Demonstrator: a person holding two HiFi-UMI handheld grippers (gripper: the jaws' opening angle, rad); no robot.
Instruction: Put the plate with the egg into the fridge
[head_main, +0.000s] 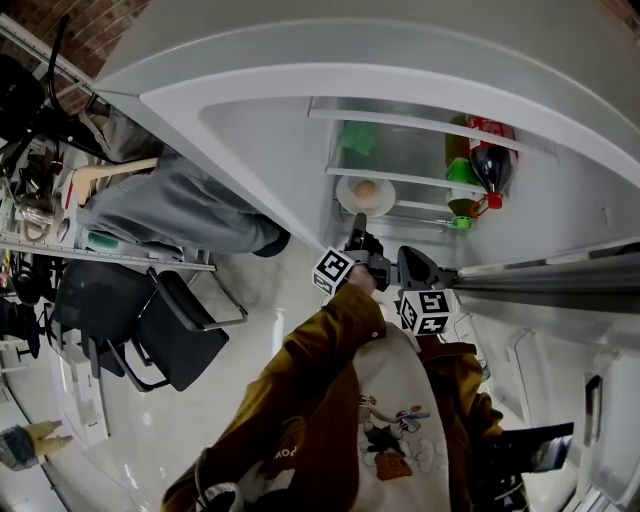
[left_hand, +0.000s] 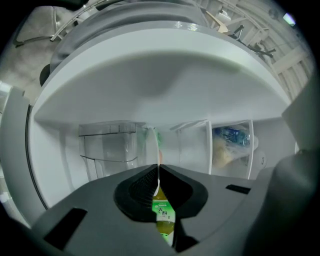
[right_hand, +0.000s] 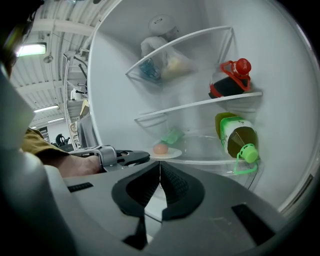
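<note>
**A:** Head view: jacket sleeve (head_main: 320, 340) is closest, with both grippers just past it at the open fridge (head_main: 250, 120). The left gripper (head_main: 358, 222) reaches in to the plate (head_main: 345, 195), egg (head_main: 366, 188) on top. The plate sits on the lower glass shelf (head_main: 420, 182). The right gripper (head_main: 408, 258) hangs at the fridge mouth, right of the plate and apart from it.

**B:** Left gripper view?

**A:** Jaws pinched on the plate's near rim (left_hand: 158, 175). It shows as a thin white edge running up between them, plate dead ahead and edge-on. A green bottle (left_hand: 163, 215) shows through the gap below.

**B:** Right gripper view?

**A:** Right gripper (right_hand: 160, 172) has its jaws pressed together with nothing in them. The plate (right_hand: 172, 154) is ahead, flat on the shelf (right_hand: 210, 160). The left gripper's tips (right_hand: 142, 156) are on its near-left edge. The green bottle (right_hand: 237, 137) lies on its side to the right, apart from the plate.

**B:** Next move?

**A:** My read is the plate is already set down. The left hand is the nearer one, so it only has to let go and back straight out along its own line. The right isn't needed.
</note>
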